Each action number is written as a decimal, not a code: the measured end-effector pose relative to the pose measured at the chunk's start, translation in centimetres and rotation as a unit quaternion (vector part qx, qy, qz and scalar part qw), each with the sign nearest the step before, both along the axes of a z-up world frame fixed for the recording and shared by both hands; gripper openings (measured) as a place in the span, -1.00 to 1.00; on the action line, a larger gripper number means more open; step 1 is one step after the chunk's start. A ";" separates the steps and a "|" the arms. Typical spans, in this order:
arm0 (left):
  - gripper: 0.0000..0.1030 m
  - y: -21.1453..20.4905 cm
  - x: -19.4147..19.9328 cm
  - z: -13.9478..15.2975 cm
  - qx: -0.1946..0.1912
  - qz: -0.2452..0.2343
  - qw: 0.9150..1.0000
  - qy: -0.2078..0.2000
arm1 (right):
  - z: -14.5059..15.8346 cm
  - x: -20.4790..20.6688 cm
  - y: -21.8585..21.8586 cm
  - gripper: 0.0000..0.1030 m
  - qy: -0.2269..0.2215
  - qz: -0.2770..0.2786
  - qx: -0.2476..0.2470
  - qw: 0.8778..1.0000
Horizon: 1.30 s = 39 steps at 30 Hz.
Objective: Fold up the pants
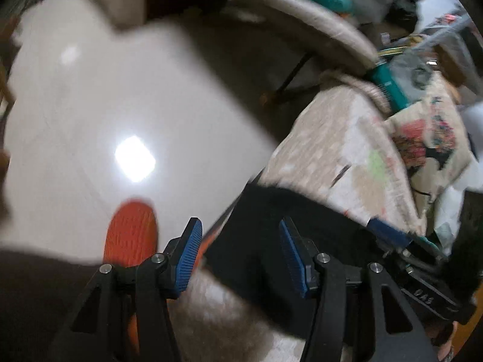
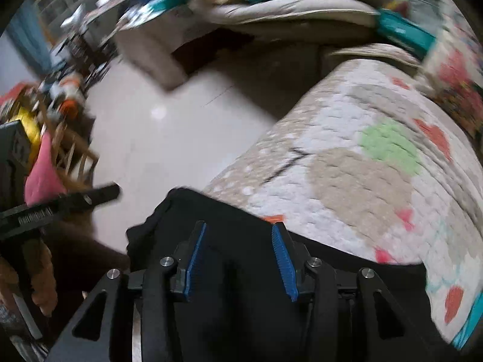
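Note:
The black pants (image 1: 265, 259) lie at the near edge of a bed covered by a quilt (image 1: 341, 150). My left gripper (image 1: 240, 253) is open over the pants' left edge, its blue pads apart and nothing between them. The right gripper shows at the right of this view (image 1: 389, 232). In the right wrist view the pants (image 2: 238, 220) spread below my right gripper (image 2: 238, 259), which is open just above the cloth. The left gripper (image 2: 60, 202) shows at the left, held in a hand. Both views are blurred.
The quilt (image 2: 362, 166) is white and beige with green and red patches. A shiny pale floor (image 1: 105, 105) lies left of the bed. An orange shoe (image 1: 132, 235) is on the floor. A beige sofa (image 2: 286, 15) with teal cushions stands beyond. A wooden chair (image 2: 72, 157) stands at left.

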<state>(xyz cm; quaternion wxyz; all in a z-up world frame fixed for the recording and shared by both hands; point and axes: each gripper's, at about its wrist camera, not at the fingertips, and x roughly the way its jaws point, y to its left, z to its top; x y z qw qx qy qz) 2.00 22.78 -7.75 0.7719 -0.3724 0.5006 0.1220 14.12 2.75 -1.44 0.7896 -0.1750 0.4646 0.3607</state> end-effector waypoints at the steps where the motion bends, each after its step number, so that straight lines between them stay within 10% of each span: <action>1: 0.01 -0.4 -0.1 -1.0 -0.012 0.001 1.000 0.017 | -0.4 -0.4 0.7 -0.05 -0.005 0.012 -0.020 1.000; 5: 0.01 -1.3 0.4 -3.8 -0.030 -0.017 0.998 0.054 | -1.2 -0.2 -0.8 -0.05 -0.002 0.010 -0.037 0.999; 10: 0.01 -2.0 1.3 -3.8 -0.010 -0.032 0.998 0.051 | -2.5 2.8 -13.4 -0.05 0.016 -0.153 -0.025 0.988; 17: 0.00 -2.7 1.5 -1.6 0.056 -0.033 0.997 0.033 | 0.8 2.0 -35.0 -0.04 -0.060 -0.450 -0.075 0.888; 23: 0.03 -9.2 3.5 4.2 0.127 -0.123 0.983 -0.050 | 3.0 -2.6 -33.0 -0.04 -0.047 -0.384 0.030 0.922; 28: 0.04 -17.7 5.9 0.9 0.122 -0.244 0.962 -0.015 | -1.5 -3.5 -26.8 -0.04 0.007 -0.323 0.001 0.947; 32: 0.11 -20.9 3.5 0.7 0.227 -0.305 0.924 -0.045 | -4.4 -6.7 -26.8 -0.02 0.025 -0.338 -0.070 0.938; 39: 0.24 -20.3 2.1 0.9 0.235 -0.322 0.916 -0.051 | -4.0 -9.4 -27.9 0.11 0.094 -0.335 -0.114 0.930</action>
